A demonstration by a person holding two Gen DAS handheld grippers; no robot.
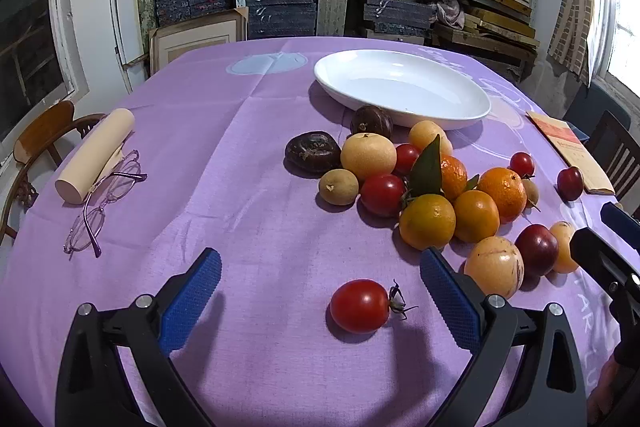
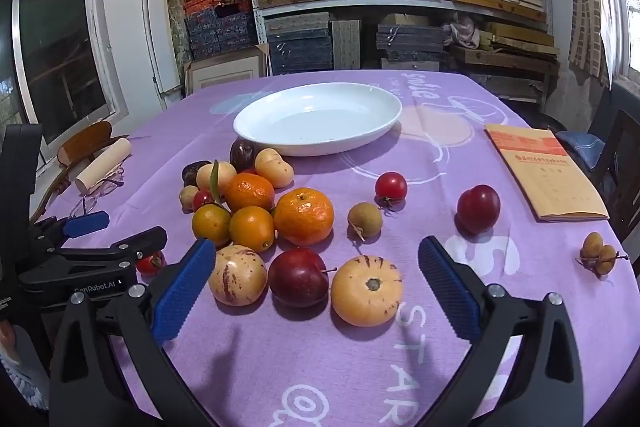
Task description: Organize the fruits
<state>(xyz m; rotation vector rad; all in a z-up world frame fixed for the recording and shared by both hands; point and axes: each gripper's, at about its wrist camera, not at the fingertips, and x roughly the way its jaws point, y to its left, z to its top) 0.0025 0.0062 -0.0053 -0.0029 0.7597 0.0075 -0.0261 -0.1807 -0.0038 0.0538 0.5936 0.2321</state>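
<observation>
A white plate stands at the far side of the purple table, also in the right wrist view. A heap of oranges, tomatoes and yellow and dark fruits lies in front of it. My left gripper is open, with a lone red tomato lying between its blue fingers. My right gripper is open above a dark red plum, flanked by two striped yellow melons. The left gripper also shows at the left of the right wrist view.
Glasses and a beige roll lie at the table's left. A brown booklet lies at the right. A loose plum, tomato, longans and chairs at both table edges.
</observation>
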